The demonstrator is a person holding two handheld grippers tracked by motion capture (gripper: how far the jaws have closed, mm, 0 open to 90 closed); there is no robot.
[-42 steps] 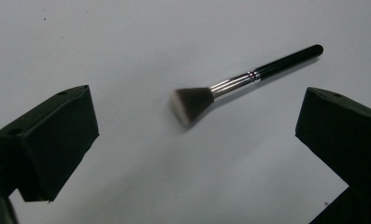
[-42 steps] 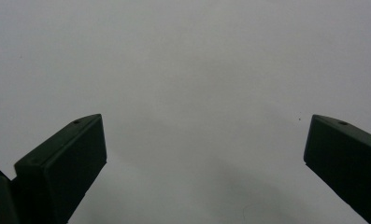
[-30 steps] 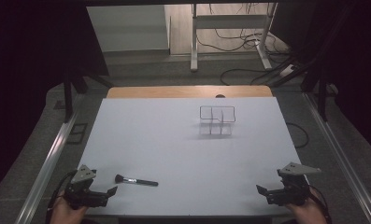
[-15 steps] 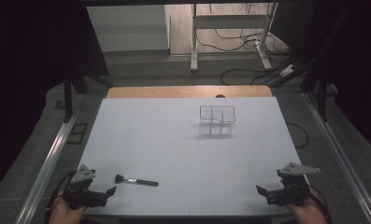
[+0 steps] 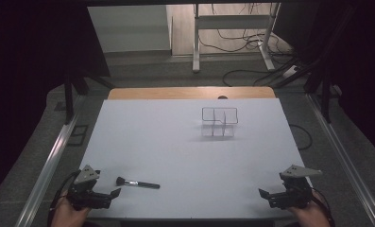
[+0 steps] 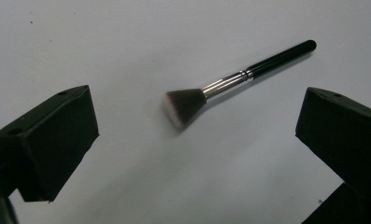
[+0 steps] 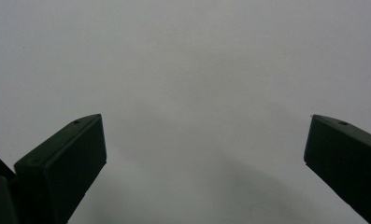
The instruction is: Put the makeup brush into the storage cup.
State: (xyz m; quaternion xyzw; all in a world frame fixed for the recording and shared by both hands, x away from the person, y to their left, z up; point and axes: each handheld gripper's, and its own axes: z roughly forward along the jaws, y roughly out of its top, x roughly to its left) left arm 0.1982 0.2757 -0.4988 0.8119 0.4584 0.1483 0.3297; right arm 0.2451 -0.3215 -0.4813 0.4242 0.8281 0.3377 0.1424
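The table [image 5: 185,142] is viewed from above its near edge by the high view, facing forward and down, from far off. The white surface is looked along at close range by each gripper view, framed by its own spread jaws. The brush [image 6: 230,84], seen toward 12 o'clock in the left gripper view, is shared with the high view [image 5: 138,183], at 7 o'clock.
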